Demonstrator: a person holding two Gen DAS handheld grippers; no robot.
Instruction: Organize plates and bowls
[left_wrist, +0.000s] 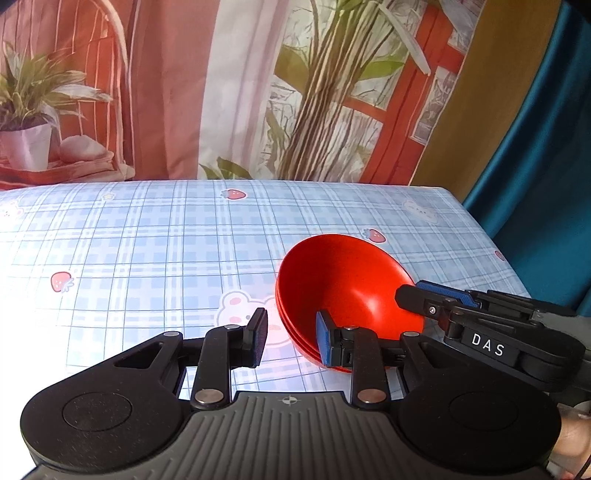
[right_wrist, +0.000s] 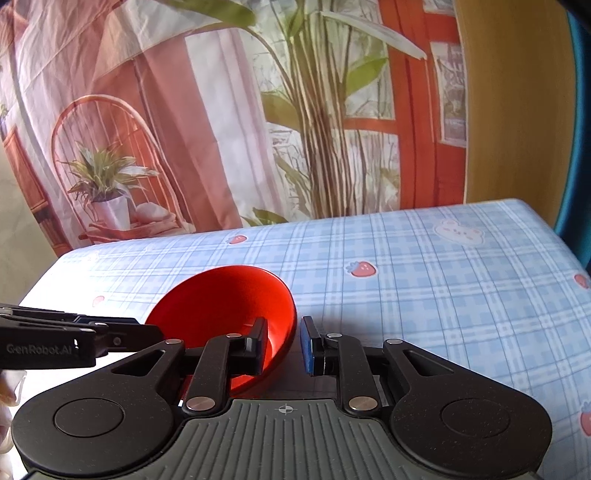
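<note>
The red bowls (left_wrist: 343, 291) sit as a nested stack on the bench (left_wrist: 147, 251), which is covered with a pale blue plaid cloth printed with strawberries and bears. In the left wrist view at least three rims show one inside another at the stack's near-left edge, and the top bowl's hollow faces up and toward the camera.

The left hand-held gripper (left_wrist: 291, 338) has its jaws spread wide. Its blue-padded finger is inside the top bowl at the near rim, while its other finger stands outside the stack, over a bear printed on the cloth just left of the bowls. The jaws straddle the near rim without closing on it.

The right hand-held gripper (right_wrist: 283, 341) is also parted. In its own view one finger lies inside the bowls' (right_wrist: 225, 306) hollow and the blue-padded finger is outside, just right of the rim, so the wall stands in the gap between them. Seen from the left wrist view, this gripper (left_wrist: 410, 295) reaches over the right rim of the stack. Whether either pad touches the wall cannot be told.

Behind the bowls, past the bench's far edge, hangs a printed backdrop (left_wrist: 258, 92) of plants and a red window frame.
</note>
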